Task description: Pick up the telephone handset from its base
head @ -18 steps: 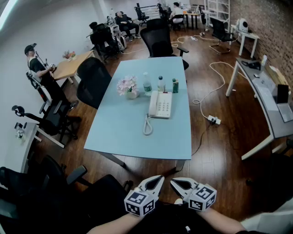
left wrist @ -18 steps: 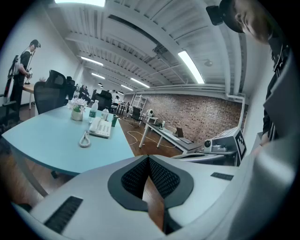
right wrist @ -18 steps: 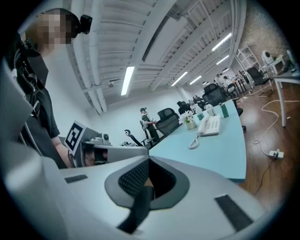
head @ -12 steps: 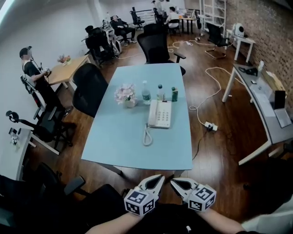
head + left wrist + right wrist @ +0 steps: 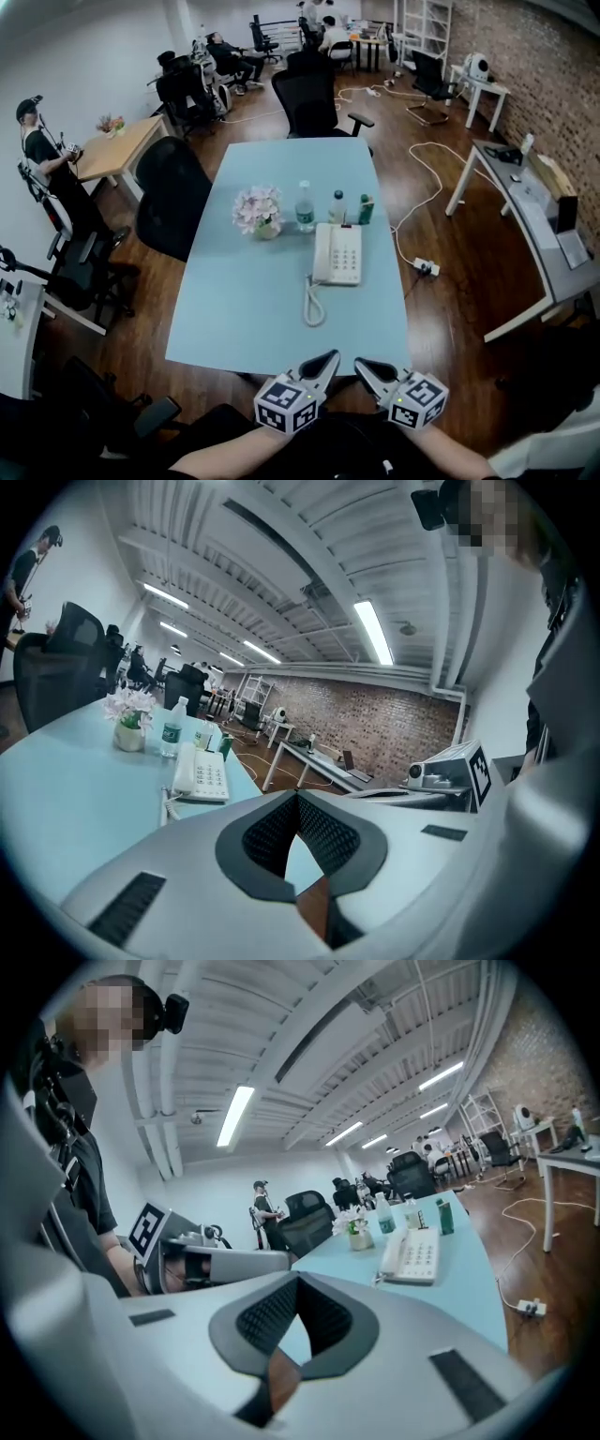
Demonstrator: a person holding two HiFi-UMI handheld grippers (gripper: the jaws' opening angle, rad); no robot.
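A white telephone [image 5: 339,255] lies on the light blue table [image 5: 244,309], its handset [image 5: 323,253] resting along the base's left side and its coiled cord [image 5: 312,302] looping toward me. My left gripper [image 5: 329,357] and right gripper [image 5: 362,365] hover side by side just off the table's near edge, both shut and holding nothing, well short of the phone. In the left gripper view the phone [image 5: 200,776] sits ahead and to the left of the shut left gripper [image 5: 298,797]. In the right gripper view the phone [image 5: 412,1254] lies ahead and to the right of the right gripper [image 5: 298,1279].
Behind the phone stand a flower vase [image 5: 260,208], two water bottles [image 5: 304,206] and a green can [image 5: 366,209]. Black office chairs [image 5: 169,197] ring the table. A grey desk [image 5: 525,202] stands at right, a power strip [image 5: 424,268] on the floor, a person [image 5: 47,164] at far left.
The table and phone have come closer in the head view as I stepped forward. Both grippers keep their pose, shut and side by side.
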